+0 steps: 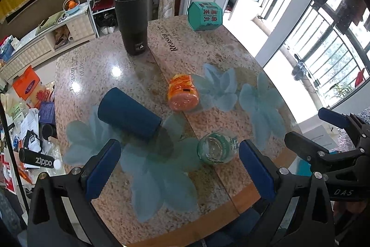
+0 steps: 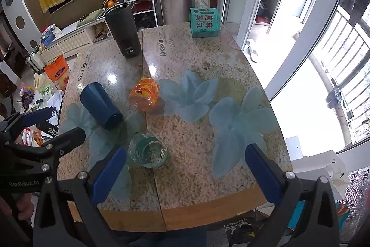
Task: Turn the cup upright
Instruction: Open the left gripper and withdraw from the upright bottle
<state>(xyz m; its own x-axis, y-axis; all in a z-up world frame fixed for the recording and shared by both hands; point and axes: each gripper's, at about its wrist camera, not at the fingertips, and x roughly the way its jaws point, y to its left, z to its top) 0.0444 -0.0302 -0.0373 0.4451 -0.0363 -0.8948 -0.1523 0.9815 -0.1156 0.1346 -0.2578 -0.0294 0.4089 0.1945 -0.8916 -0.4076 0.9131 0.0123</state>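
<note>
**Blue cup still on its side, both tongs waiting**

The left gripper (image 1: 180,168) hangs above the near edge of the table (image 1: 208,57), its blue pads spread wide with nothing between them. Just ahead of its left pad lies the blue cup (image 1: 129,114), tipped over on its side, its open mouth turned toward the gap between the two grippers and its closed base pointing away to the left. Nothing touches it, so the flip looks not yet begun; the whole grasp, lift and setting upright remain.

Ahead of the left gripper's right pad stands a small clear glass jar (image 1: 216,149), and beyond it an orange packet (image 1: 183,94). Farther back stand a tall black tumbler (image 1: 133,22), upright, and a green box (image 1: 204,16) near the far edge.

The right gripper (image 2: 185,173) is likewise spread and holds nothing; from it, the cup (image 2: 101,107) lies well off to the left, beyond the jar.
</note>
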